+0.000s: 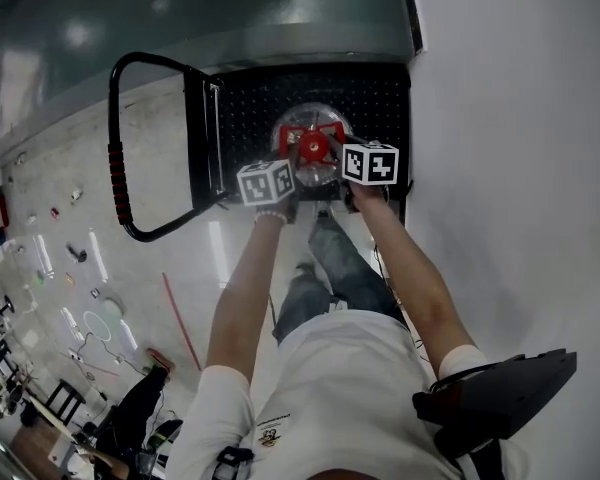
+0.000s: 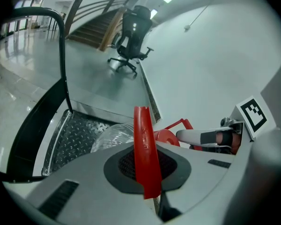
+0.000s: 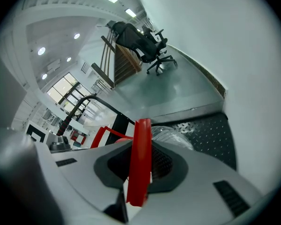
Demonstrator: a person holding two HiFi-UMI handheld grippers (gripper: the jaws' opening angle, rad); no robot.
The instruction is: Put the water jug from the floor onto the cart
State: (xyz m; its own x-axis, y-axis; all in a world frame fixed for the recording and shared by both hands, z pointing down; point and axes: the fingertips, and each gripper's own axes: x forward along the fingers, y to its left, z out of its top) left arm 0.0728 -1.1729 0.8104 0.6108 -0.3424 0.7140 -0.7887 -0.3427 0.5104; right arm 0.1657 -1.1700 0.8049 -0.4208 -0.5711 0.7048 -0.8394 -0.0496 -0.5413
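Over the black studded deck of the cart, close to the white wall: water jug, clear-bodied, seen from straight above in the head view. Red cap facing up at the camera, base toward the deck, so long axis upright. Cannot tell whether the base rests on the deck. Held by its red handle, one thin strap of it in each grip. Left gripper: jaws all but pressed together, pinching a strap that runs up between the pads. Right gripper: jaws a little wider, likewise clamped on a red strap standing edge-on between them. Both grippers close together above the jug's top, tilted down, marker cubes just either side of the cap. Beyond the jug, the cart's black push bar on the left side, over the pale glossy floor. Farther off in the gripper views, an office chair near a staircase.
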